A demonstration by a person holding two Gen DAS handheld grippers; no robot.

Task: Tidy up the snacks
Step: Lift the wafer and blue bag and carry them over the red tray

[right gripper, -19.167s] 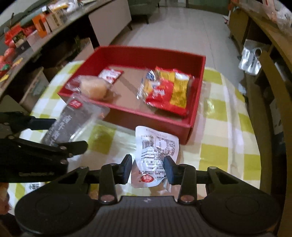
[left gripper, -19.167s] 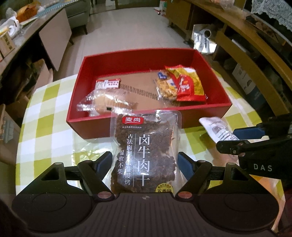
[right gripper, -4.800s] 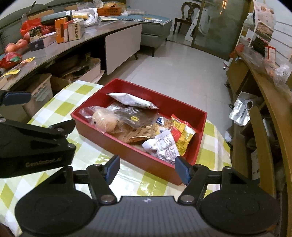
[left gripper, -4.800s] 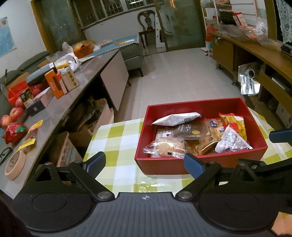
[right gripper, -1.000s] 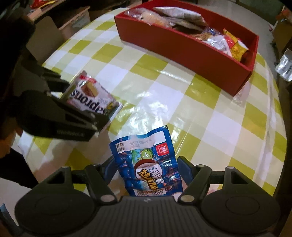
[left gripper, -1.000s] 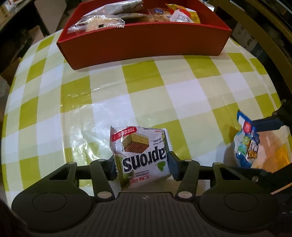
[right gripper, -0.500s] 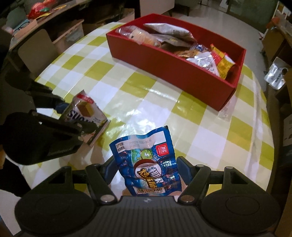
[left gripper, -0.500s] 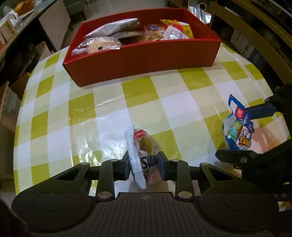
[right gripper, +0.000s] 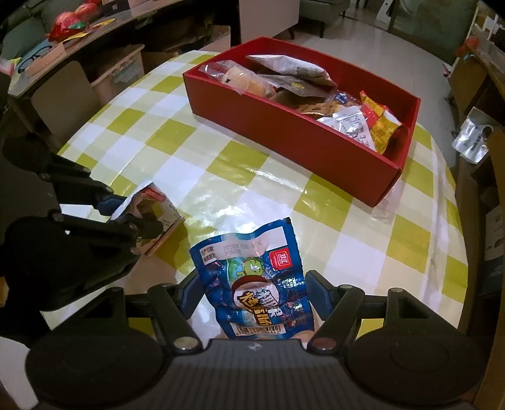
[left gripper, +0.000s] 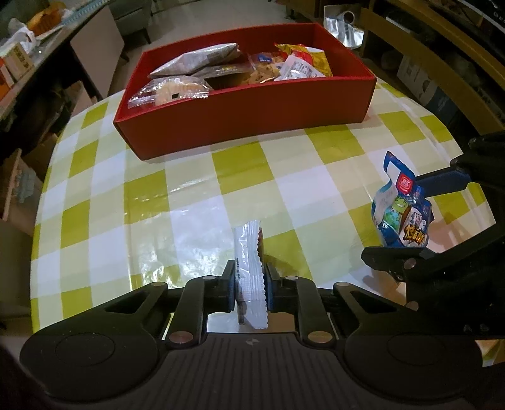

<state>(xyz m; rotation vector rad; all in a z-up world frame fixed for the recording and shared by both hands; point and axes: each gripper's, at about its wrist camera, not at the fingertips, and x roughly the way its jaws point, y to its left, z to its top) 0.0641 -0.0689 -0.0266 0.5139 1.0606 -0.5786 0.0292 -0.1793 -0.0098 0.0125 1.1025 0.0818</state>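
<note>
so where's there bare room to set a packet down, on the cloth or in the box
The checked cloth is bare between the red box and both held packets: the wafer pack in the left gripper and the blue pouch in the right gripper. Inside the box it is crowded, with packets overlapping along its whole length.

We see pale glossy floor tiles (left gripper: 202, 22) at the top of the frame, a long dark counter (right gripper: 63, 53) at upper left, wooden shelving (left gripper: 419, 56) at upper right, and perhaps a grey-green sofa (right gripper: 322, 9) beyond.
</note>
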